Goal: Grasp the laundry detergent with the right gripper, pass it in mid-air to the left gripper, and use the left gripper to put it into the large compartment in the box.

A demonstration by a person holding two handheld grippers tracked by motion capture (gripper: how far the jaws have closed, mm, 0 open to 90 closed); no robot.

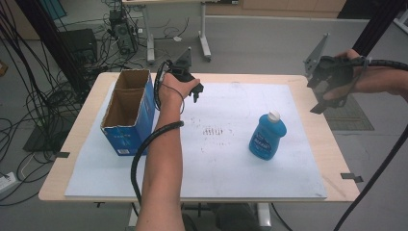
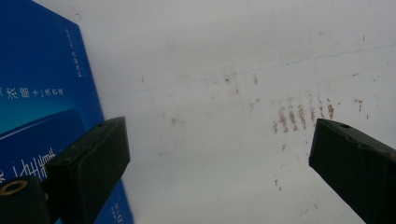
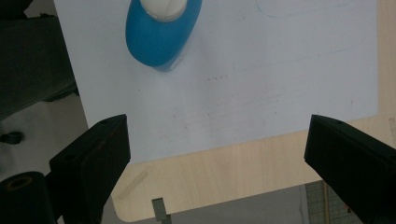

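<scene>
A light wooden table [image 1: 315, 91] is carrying everything here, its pale rounded edge showing all around. Lying flat on it is a large white sheet [image 1: 231, 168], covering nearly the whole top and leaving only a narrow wooden border. Faint reddish-brown smudges [image 1: 215, 131] are marking the sheet near its middle. Standing on the sheet at the left is an open blue cardboard box [image 1: 126, 126], flaps up. Standing upright toward the right is a blue bottle [image 1: 267, 138] with a white cap, well apart from the box. Small dark tape tabs [image 1: 352, 177] are sticking to the table's side edges.
</scene>
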